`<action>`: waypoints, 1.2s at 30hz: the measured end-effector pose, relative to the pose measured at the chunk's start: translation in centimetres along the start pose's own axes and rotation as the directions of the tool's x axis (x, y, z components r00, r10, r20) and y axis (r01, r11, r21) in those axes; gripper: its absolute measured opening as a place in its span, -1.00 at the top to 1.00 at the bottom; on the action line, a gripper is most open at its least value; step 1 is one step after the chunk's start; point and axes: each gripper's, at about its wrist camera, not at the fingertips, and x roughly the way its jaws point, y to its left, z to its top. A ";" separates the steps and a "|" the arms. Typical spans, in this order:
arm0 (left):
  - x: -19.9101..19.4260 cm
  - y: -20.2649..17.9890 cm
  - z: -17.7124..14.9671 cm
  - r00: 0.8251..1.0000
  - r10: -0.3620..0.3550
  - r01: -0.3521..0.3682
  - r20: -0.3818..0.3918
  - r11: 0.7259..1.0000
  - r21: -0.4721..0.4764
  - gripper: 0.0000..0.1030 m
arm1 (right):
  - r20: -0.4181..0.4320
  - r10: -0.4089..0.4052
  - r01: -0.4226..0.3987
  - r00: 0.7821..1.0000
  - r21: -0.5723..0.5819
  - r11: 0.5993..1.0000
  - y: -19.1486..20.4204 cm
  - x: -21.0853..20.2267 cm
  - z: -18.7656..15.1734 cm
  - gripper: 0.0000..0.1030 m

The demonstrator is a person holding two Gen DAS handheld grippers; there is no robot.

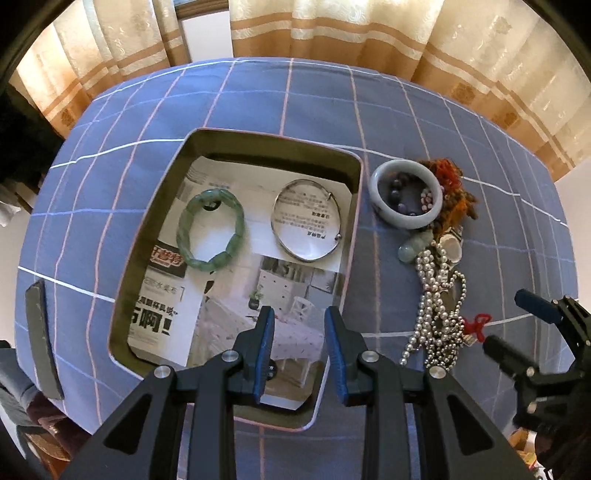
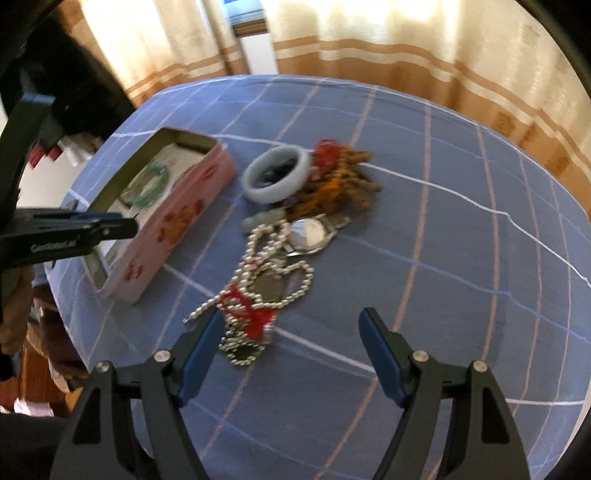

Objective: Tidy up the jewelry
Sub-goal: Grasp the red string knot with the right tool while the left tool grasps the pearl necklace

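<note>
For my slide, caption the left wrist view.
Open left gripper over tin holding green bracelet and silver bangle.

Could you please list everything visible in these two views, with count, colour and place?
tin box: one, pink outside, on the cloth, lined with printed paper
beaded bracelet: one, green, inside the tin, left
bangle: one, silver, inside the tin, right
jade bangle: one, pale grey-green, right of the tin, around dark beads
tassels: a bunch, orange-brown and red, behind the jade bangle
pearl strands: a tangle, silvery white, with a red knot
watch: one, silver
tablecloth: one, blue, checked
curtains: cream, tan-striped, behind
left hand-held gripper: open, over the tin
right hand-held gripper: open, at the pearls
</note>
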 end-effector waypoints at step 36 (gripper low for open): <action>4.3 -9.2 1.7 0.984 -0.171 0.172 -0.051 0.985 0.027 0.44 | 0.006 0.020 -0.020 1.000 0.124 0.992 -6.9 -3.1 -3.4 0.85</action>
